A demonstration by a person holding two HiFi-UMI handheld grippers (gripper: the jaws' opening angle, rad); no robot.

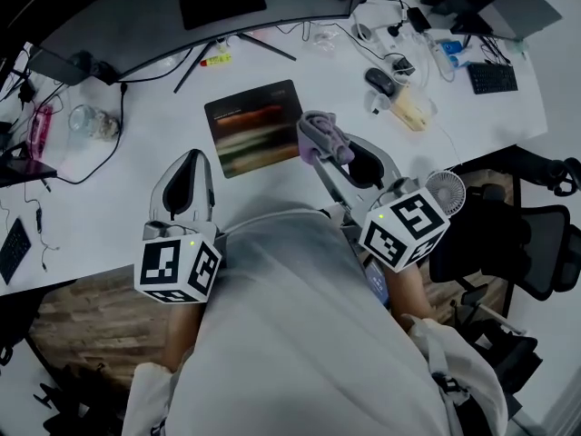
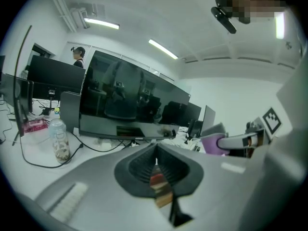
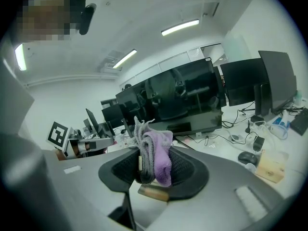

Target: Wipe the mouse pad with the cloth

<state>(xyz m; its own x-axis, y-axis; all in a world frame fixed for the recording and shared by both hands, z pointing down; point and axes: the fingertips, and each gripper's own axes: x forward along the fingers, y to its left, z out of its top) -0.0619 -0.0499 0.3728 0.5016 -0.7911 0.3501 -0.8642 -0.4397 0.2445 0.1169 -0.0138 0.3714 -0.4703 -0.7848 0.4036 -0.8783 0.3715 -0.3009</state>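
One cloth [image 3: 160,154] sits pinched within right tool [image 3: 152,163].

Open-plan office. Long white desk [image 1: 118,216] with a curved edge, strewn with cables [image 1: 392,7]. Wide monitor [image 2: 134,105] stands on it, and more screens [image 3: 276,76] line the neighbouring desks. Also on the desk: keyboard [image 1: 493,77], mouse [image 1: 379,81], mouse pad [image 1: 254,127], small fan [image 1: 446,192]. Black swivel chair [image 1: 536,239] at the right. Strip lights [image 2: 162,48] on a white ceiling. A person [image 2: 78,57] stands beyond the far screens.
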